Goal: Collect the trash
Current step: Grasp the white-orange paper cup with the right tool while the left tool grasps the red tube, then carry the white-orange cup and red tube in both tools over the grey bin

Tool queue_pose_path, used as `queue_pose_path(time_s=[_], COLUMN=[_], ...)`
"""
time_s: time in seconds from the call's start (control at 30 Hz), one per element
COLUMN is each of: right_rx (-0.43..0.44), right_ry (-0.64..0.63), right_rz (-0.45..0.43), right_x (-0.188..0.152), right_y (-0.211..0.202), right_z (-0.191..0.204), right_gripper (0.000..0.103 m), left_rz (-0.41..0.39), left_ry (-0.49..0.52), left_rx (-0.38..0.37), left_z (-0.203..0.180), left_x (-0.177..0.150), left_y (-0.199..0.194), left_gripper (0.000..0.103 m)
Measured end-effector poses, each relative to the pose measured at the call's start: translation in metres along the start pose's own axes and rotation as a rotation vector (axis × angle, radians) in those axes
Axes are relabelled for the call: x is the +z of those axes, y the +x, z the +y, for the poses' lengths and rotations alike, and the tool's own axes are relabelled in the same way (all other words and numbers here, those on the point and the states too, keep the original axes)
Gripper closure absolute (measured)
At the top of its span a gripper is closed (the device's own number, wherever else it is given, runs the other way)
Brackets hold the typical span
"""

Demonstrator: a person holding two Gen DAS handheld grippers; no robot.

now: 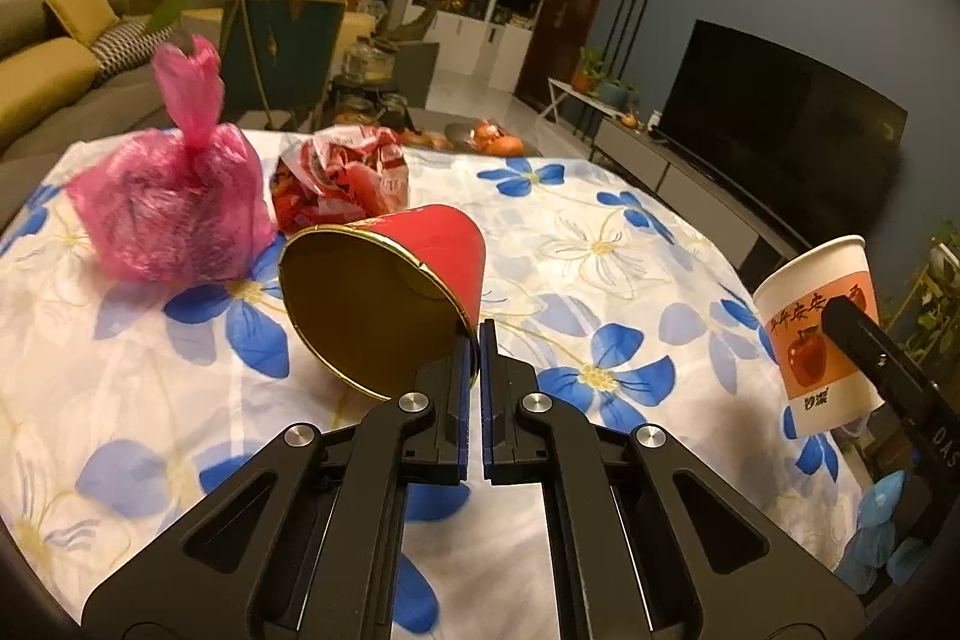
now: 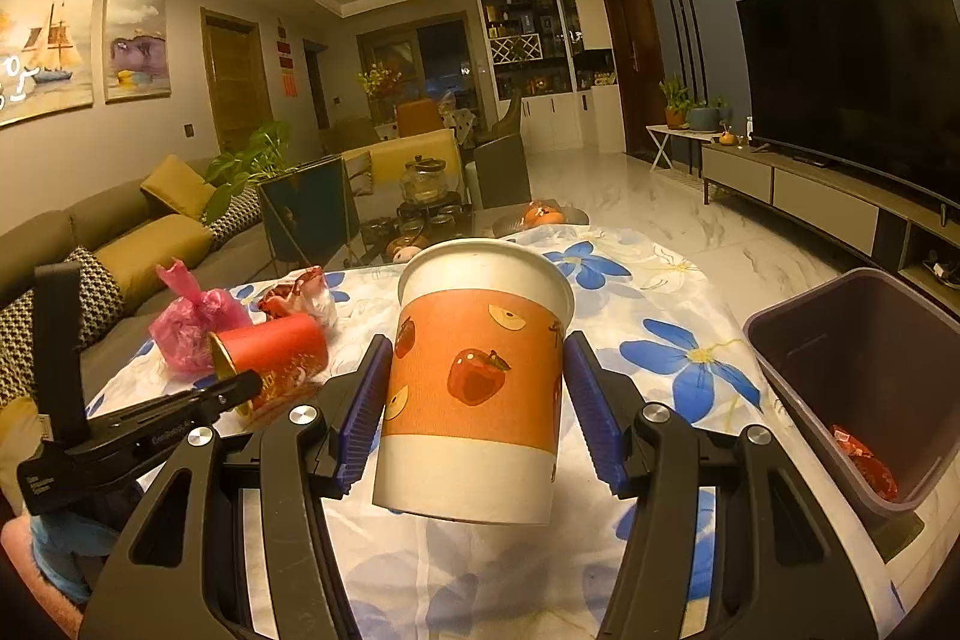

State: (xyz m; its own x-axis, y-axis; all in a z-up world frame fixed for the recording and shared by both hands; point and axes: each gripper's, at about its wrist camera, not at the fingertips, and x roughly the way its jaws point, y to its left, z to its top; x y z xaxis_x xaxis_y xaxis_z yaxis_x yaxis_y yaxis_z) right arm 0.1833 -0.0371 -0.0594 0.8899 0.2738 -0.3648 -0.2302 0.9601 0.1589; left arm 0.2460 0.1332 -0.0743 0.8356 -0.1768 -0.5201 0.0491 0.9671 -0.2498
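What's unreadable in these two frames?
- Pink bag contents: left wrist view, knotted shut, film too cloudy.
- White cup inside: right wrist view, seen side-on; right tool clamps it.
- Bin near end: right wrist view, cut by frame edge.
- Red cup print: left wrist view, faces away.

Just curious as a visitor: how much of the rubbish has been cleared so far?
One red wrapper lies in the bin. The left gripper pinches the red cup; the right gripper holds the apple-print cup. Left: pink bag and red-white bag.
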Motion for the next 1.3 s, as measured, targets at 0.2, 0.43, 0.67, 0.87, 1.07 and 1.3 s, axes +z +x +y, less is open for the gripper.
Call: queue_pose_path(time_s=[0.2, 0.43, 0.67, 0.87, 1.07, 1.3], right_rx=[-0.005, -0.023, -0.046, -0.071, -0.112, -0.203], right_ry=[0.002, 0.014, 0.029, 0.046, 0.065, 0.086], right_rz=[-0.022, -0.049, -0.077, -0.093, -0.122, -0.162], right_x=[0.002, 0.004, 0.006, 0.005, 0.006, 0.013], right_y=[-0.018, -0.039, -0.058, -0.069, -0.081, -0.098], right_z=[-0.007, -0.023, -0.039, -0.056, -0.078, -0.119], right_gripper=[0.046, 0.046, 0.046, 0.046, 0.046, 0.046], left_rz=[-0.039, -0.069, -0.086, -0.092, -0.103, -0.117], left_ry=[0.052, 0.101, 0.131, 0.166, 0.203, 0.254], left_rx=[0.084, 0.086, 0.064, 0.037, -0.011, -0.102], left_z=[-0.027, -0.060, -0.093, -0.123, -0.158, -0.210], left_x=[0.000, 0.001, 0.004, 0.005, 0.003, 0.003], left_y=[-0.021, -0.040, -0.045, -0.044, -0.039, -0.030], left_gripper=[0.101, 0.101, 0.101, 0.101, 0.101, 0.101])
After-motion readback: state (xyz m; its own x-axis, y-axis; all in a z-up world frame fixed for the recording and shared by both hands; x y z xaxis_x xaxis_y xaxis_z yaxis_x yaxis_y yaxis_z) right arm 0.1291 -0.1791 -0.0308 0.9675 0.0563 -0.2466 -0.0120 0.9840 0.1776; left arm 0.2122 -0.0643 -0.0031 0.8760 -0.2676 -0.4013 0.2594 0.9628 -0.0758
